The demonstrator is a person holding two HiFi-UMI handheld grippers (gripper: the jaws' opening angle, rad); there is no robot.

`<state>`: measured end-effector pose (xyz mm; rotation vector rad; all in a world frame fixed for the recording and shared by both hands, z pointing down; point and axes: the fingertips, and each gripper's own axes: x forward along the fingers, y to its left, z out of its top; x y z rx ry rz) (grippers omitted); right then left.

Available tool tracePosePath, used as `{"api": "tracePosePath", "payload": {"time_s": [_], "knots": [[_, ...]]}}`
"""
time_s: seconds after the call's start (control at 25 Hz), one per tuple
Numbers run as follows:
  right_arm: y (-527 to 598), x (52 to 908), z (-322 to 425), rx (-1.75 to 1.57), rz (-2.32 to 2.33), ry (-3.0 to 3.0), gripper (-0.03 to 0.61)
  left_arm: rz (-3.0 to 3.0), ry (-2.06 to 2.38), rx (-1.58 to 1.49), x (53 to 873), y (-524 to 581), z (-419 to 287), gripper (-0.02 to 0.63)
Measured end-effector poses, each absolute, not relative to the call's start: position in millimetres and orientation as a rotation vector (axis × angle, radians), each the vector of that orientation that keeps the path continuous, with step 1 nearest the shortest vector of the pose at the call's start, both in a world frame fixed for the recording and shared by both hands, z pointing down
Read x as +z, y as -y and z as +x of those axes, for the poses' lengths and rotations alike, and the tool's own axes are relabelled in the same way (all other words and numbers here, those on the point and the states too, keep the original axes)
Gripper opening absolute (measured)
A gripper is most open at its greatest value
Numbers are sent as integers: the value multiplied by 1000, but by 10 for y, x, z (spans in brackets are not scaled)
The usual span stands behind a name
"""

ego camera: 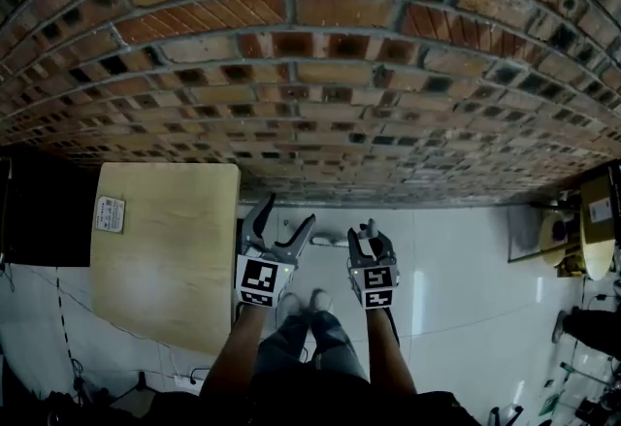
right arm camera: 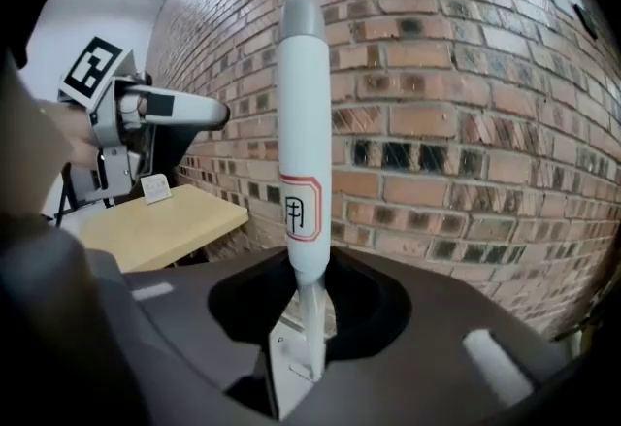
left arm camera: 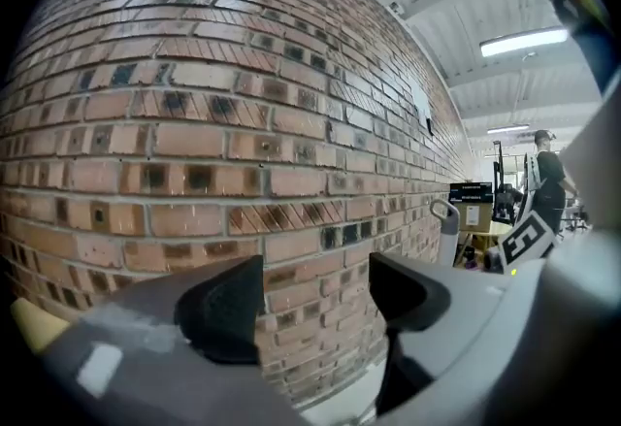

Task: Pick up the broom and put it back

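**Step in hand (my judgement):** return the broom [right arm camera: 303, 152] to its place, probably against the brick wall [ego camera: 310, 75] ahead. Only the white handle shows. The head of the broom is out of view below.

**Procedure**
1. Hold the handle upright, as it stands in the right gripper view. This stops the unseen lower end from swinging into the table [ego camera: 165, 249] at my left or into my feet.
2. Lower it until the lower end meets the white floor [ego camera: 466, 269]. Do not let go before the weight is borne from below.
3. Tip the top of the handle to the bricks, then release. A smooth round handle may slide sideways along the wall, so set it at a slight lean, not a steep one.
4. Use the free left tongs to steady the handle if it twists.

**State of the tongs**
- Right tongs [right arm camera: 306, 322]: clenched on the broom handle. The handle rises straight from between the pads, past a red-bordered label.
- Left tongs [left arm camera: 315, 303]: released, with the jaws a moderate gap apart. Nothing is between them but the wall beyond, and they touch nothing. They hang just beside the right tongs at like height, both in front of me near the wall.
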<state>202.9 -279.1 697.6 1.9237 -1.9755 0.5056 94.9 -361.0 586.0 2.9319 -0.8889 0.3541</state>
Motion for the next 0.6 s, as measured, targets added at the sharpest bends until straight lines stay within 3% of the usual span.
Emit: {"api": "tracePosePath", "payload": {"time_s": [0.32, 0.6], "knots": [[3042, 7904, 2145, 676, 1852, 1890, 92, 2843, 859, 460, 6563, 3686, 1017, 336], [3569, 8014, 2142, 655, 1851, 1967, 92, 2795, 893, 476, 6784, 3823, 1006, 333]]}}
